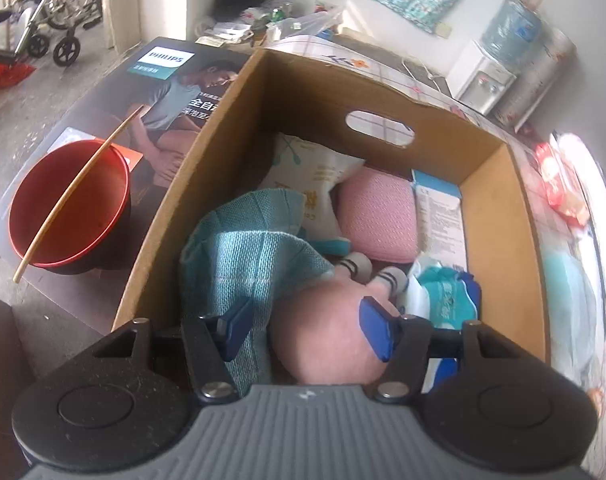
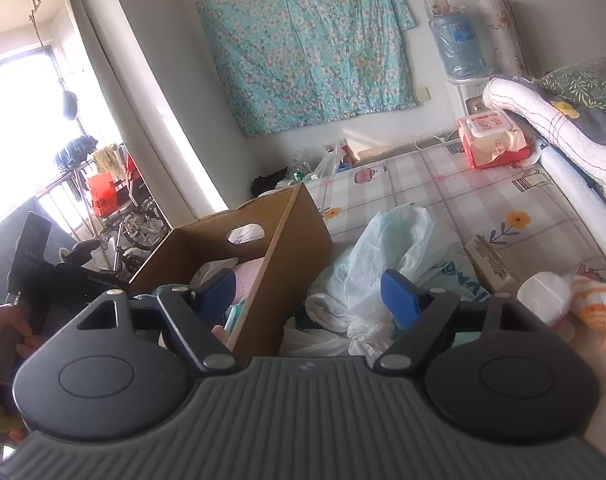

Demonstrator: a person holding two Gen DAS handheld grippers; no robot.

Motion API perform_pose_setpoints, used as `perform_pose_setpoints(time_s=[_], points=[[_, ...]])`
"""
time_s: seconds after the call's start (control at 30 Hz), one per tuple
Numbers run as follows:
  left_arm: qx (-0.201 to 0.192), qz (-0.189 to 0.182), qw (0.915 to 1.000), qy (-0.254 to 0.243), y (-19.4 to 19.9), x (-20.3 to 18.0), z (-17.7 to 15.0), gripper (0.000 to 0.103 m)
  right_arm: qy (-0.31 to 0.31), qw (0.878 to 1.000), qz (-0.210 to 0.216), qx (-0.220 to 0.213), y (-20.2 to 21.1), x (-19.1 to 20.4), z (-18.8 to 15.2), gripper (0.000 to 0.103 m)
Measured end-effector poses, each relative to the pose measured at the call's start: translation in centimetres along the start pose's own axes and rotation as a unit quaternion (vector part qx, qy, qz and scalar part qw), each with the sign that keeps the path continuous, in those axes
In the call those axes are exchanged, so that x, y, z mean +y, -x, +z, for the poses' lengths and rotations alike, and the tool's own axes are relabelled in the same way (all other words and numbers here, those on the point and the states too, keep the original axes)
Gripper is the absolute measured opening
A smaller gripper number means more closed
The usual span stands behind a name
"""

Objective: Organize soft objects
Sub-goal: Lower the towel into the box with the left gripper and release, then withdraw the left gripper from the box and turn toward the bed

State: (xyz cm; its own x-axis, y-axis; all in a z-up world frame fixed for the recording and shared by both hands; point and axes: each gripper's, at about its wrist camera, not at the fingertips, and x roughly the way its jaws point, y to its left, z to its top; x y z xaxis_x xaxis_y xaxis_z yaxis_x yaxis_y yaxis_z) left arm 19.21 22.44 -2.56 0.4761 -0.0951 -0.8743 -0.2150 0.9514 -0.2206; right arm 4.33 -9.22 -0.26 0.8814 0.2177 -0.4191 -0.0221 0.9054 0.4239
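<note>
Cardboard box (image 1: 239,128) already holds a teal cloth (image 1: 247,248), a pouch (image 1: 315,176), a pink towel (image 1: 377,212), socks (image 1: 359,266) and a pink plush (image 1: 323,340). Left gripper (image 1: 307,330) hangs over it, fingers apart astride the plush, seemingly not pressing. Right gripper (image 2: 309,298) is spread wide and empty. Bags (image 2: 387,256) and an orange striped cloth (image 2: 601,306) seem left to sort.

Red bowl (image 1: 69,208) under a chopstick (image 1: 79,200); wheelchair (image 1: 51,20), water dispenser (image 1: 483,80), seemingly floral wall cloth (image 2: 307,44).
</note>
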Motion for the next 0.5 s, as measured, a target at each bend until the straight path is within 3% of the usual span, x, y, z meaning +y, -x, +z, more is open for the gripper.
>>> perform_pose_setpoints(time_s=[0.13, 0.5], points=[[0.004, -0.002, 0.9996, 0.028, -1.6, 0.8, 0.9, 0.064, -0.001, 1.000, -0.008, 0.000, 0.0, 0.0, 0.1, 0.080], [0.018, 0.008, 0.9996, 0.021, -5.4, -0.5, 1.7, 0.074, -0.006, 1.000, -0.015, 0.002, -0.1, -0.3, 0.2, 0.080]])
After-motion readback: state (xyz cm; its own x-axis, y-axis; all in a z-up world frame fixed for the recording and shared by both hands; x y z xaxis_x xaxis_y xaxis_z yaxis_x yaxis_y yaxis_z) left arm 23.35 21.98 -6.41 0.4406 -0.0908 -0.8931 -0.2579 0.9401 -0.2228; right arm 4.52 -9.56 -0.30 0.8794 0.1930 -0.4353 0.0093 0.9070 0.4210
